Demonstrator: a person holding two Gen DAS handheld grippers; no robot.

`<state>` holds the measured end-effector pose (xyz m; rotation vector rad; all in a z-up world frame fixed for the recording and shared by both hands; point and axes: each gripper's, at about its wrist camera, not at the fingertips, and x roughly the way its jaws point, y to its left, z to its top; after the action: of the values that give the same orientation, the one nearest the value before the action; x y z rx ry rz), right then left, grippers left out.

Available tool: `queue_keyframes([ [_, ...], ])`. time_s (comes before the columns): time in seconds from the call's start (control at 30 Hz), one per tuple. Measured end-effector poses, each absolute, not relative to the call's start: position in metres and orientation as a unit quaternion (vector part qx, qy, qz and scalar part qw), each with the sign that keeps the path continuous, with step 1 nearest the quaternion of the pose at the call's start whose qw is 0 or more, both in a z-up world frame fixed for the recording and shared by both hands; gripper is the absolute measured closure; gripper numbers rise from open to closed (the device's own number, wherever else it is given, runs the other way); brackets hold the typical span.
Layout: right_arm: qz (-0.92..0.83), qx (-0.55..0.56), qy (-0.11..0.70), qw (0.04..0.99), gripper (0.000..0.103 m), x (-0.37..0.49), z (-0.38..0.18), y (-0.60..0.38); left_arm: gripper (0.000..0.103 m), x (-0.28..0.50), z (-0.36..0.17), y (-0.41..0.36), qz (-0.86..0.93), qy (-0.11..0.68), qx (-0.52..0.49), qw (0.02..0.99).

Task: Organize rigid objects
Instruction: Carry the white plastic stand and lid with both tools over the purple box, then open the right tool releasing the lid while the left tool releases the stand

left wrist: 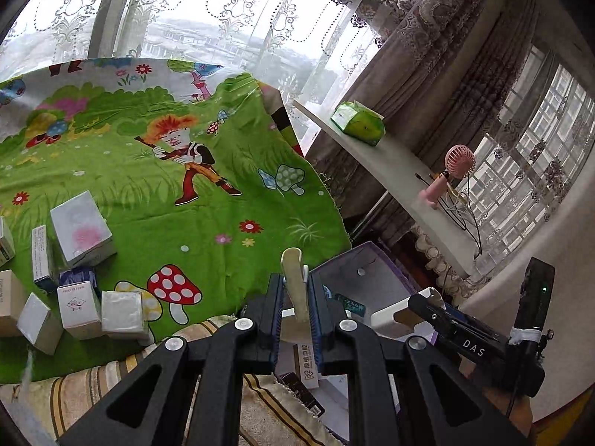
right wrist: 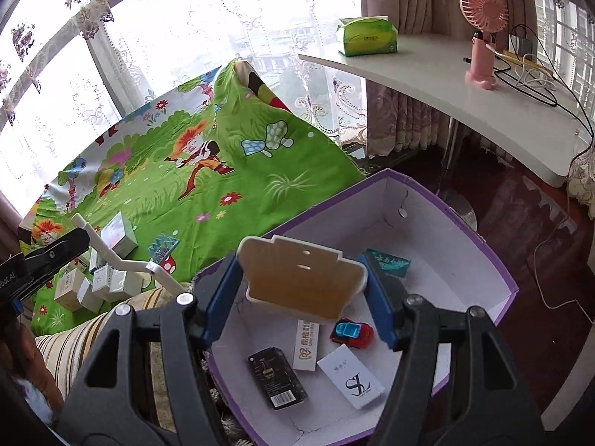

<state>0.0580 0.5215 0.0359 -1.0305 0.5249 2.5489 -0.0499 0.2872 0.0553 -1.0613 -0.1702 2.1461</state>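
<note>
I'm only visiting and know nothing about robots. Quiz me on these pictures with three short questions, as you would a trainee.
1. Pick one: the toy car in the purple box is A) green, B) red and blue, C) yellow.
2. True or false: the pink fan stands inside the purple box.
3. Short answer: which hand's gripper grips the cream scalloped plate?

Key: 1 B. 2 False, it stands on the white desk. 3 The right gripper.
</note>
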Motion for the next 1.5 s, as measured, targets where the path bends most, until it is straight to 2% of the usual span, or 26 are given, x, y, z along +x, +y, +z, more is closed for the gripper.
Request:
queue_keyframes([
  [0.3,0.882,-0.369,0.203,0.21,0.035,0.083,0.02,0.562,0.085,-0.047,0.027,0.32,0.817,-0.01,-0.455,0.355],
  [0.53,0.877,-0.376,0.206,0.216,0.035,0.082,0.014,0.569,0.072,-0.049,0.025,0.309,0.821,-0.028,-0.457,0.342],
  [1.1,0.859,-0.393,0.216,0.247,0.035,0.083,0.0,0.586,0.071,-0.048,0.021,0.296,0.82,-0.047,-0.462,0.334],
  [1.2,0.857,-0.392,0.22,0.253,0.029,0.085,-0.001,0.589,0.071,-0.048,0.02,0.296,0.819,-0.047,-0.464,0.335],
  [1.37,0.857,-0.389,0.222,0.255,0.029,0.087,0.001,0.59,0.07,-0.049,0.02,0.295,0.819,-0.049,-0.464,0.334],
  [1.5,0.857,-0.389,0.222,0.254,0.029,0.087,0.001,0.59,0.066,-0.05,0.02,0.293,0.819,-0.053,-0.464,0.332],
])
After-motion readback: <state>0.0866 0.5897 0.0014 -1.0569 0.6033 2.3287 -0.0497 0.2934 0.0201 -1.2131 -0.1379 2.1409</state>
